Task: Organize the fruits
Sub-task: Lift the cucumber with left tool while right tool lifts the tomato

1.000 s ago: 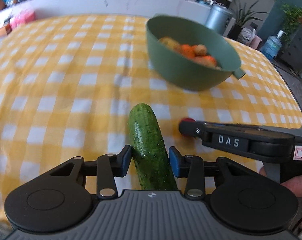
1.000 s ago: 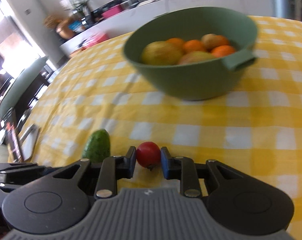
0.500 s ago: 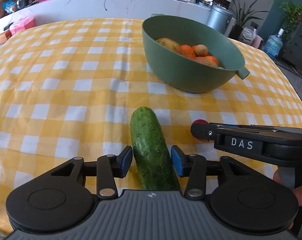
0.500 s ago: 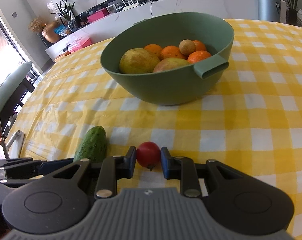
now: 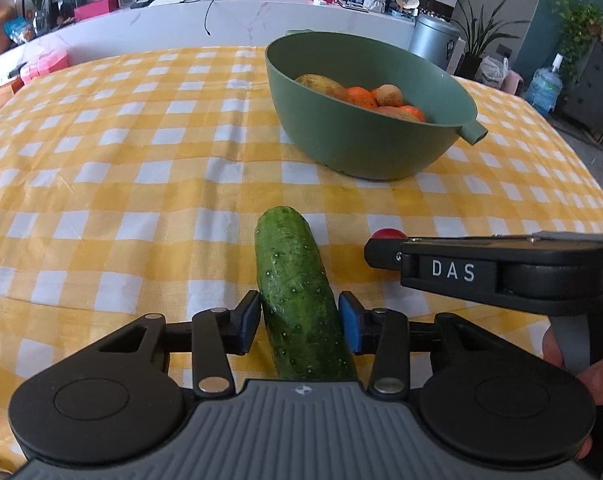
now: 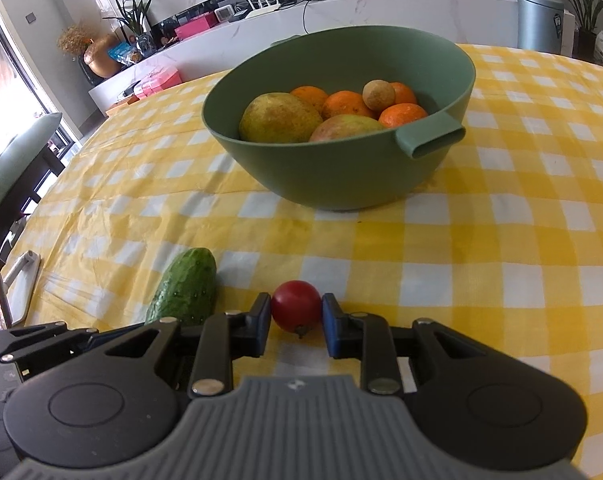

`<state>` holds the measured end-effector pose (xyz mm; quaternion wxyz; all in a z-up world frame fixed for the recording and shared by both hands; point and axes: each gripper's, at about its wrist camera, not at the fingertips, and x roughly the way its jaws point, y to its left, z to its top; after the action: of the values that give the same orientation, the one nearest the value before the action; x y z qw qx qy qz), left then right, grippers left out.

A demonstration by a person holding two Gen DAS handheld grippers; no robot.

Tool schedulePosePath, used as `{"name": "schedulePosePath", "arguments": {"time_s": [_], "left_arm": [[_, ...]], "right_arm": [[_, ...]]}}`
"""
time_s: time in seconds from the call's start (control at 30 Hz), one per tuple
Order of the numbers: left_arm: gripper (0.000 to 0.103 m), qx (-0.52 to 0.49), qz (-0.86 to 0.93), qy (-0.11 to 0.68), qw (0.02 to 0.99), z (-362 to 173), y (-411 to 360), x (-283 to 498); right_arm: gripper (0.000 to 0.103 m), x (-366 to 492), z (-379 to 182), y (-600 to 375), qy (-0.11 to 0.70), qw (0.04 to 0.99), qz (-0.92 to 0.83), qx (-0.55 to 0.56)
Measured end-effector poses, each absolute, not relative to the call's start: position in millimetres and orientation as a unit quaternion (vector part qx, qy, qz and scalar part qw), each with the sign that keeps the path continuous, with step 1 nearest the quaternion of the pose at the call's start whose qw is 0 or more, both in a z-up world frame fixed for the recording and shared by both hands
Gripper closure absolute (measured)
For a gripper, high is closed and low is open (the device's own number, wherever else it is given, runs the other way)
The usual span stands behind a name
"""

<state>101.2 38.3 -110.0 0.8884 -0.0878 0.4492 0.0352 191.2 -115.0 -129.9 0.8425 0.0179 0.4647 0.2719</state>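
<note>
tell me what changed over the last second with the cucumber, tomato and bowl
Little changed. Both cameras drew back slightly from the green bowl, and the motion blur cleared. The left gripper still holds the cucumber, the right gripper still holds the tomato, both low over the checked cloth. The bowl's fruit looks unchanged.

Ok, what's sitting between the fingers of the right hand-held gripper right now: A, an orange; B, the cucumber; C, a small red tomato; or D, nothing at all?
C: in the right wrist view, the right hand-held gripper has its blue pads closed on either side of the small red tomato, while the cucumber lies off to its left, in the left hand-held gripper.
</note>
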Motion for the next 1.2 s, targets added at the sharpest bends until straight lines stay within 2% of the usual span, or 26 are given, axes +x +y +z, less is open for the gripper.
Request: {"name": "schedulePosePath", "arguments": {"time_s": [0.37,0.8,0.97,1.2], "left_arm": [[0.059,-0.113,0.047,0.403,0.907,-87,50,85],[0.06,-0.098,0.051,0.315,0.943,-30,48,70],[0.06,-0.09,0.036,0.286,0.953,-2,46,81],[0.06,-0.094,0.014,0.272,0.958,20,45,119]], "right_arm": [[0.08,178,-111,-122,0.422,0.861,0.282,0.013],[0.08,149,-66,-150,0.311,0.904,0.291,0.027],[0.08,147,-48,-158,0.263,0.918,0.295,0.034],[0.08,166,-35,-160,0.244,0.925,0.289,0.036]]}}
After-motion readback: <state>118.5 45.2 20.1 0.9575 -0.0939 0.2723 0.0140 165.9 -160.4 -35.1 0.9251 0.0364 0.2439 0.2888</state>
